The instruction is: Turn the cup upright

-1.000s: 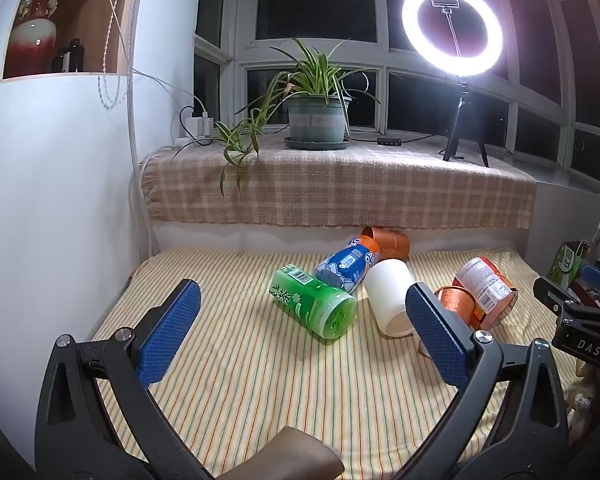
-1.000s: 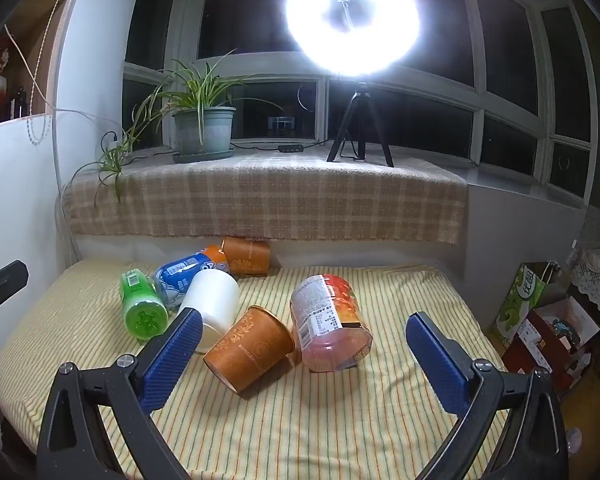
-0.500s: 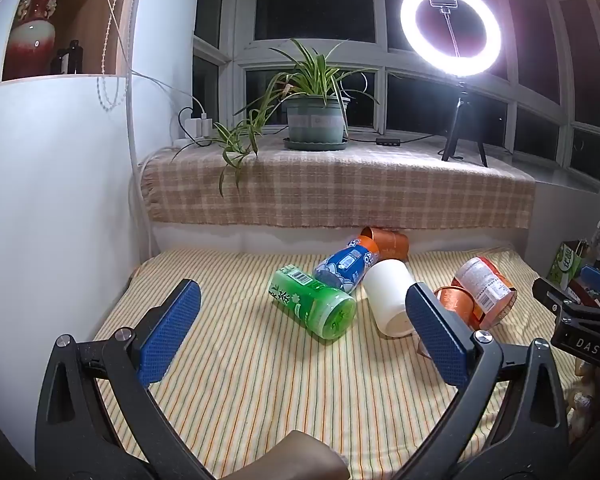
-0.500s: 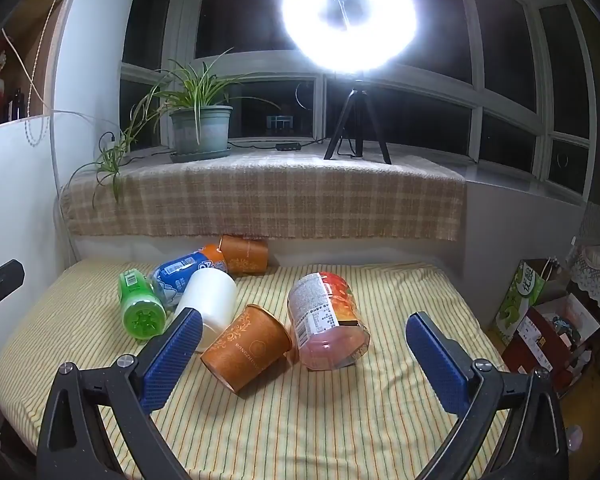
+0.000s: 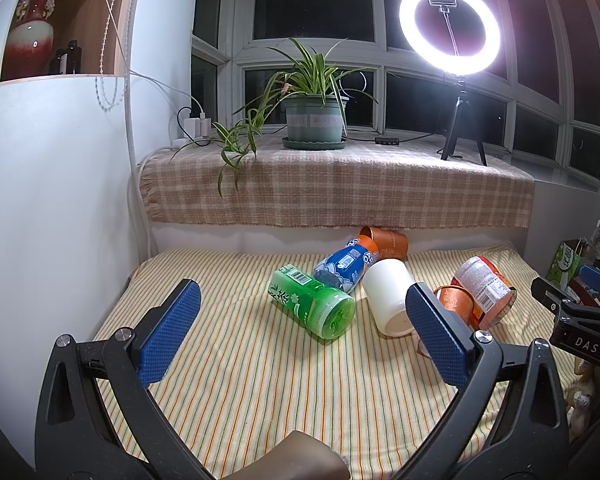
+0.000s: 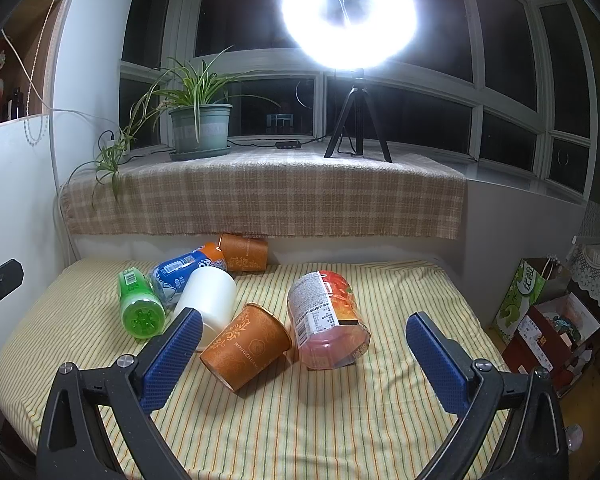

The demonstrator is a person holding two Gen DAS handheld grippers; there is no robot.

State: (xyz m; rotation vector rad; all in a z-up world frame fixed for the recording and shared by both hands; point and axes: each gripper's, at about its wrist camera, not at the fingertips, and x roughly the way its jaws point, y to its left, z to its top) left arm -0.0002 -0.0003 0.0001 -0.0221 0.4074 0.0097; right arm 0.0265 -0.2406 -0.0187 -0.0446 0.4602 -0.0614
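Several containers lie on their sides on a striped cloth: an orange paper cup (image 6: 246, 346) (image 5: 454, 302), a white cup (image 6: 208, 300) (image 5: 390, 296), a red-labelled tub (image 6: 326, 320) (image 5: 484, 284), a green bottle (image 5: 310, 300) (image 6: 138, 304), a blue bottle (image 5: 346, 262) (image 6: 184, 268) and a second orange cup (image 6: 244, 252) (image 5: 386, 240) at the back. My left gripper (image 5: 300, 336) is open and empty, in front of the green bottle. My right gripper (image 6: 300, 356) is open and empty, near the orange cup and the tub.
A checked cloth covers the window ledge (image 6: 260, 196) behind, holding a potted plant (image 5: 314, 120) and a ring light on a tripod (image 5: 450, 28). A white wall (image 5: 52, 200) bounds the left. Bags and boxes (image 6: 540, 312) stand past the right edge.
The right wrist view has shifted slightly closer to the cups. The left view is almost unchanged. Both grippers stay open.
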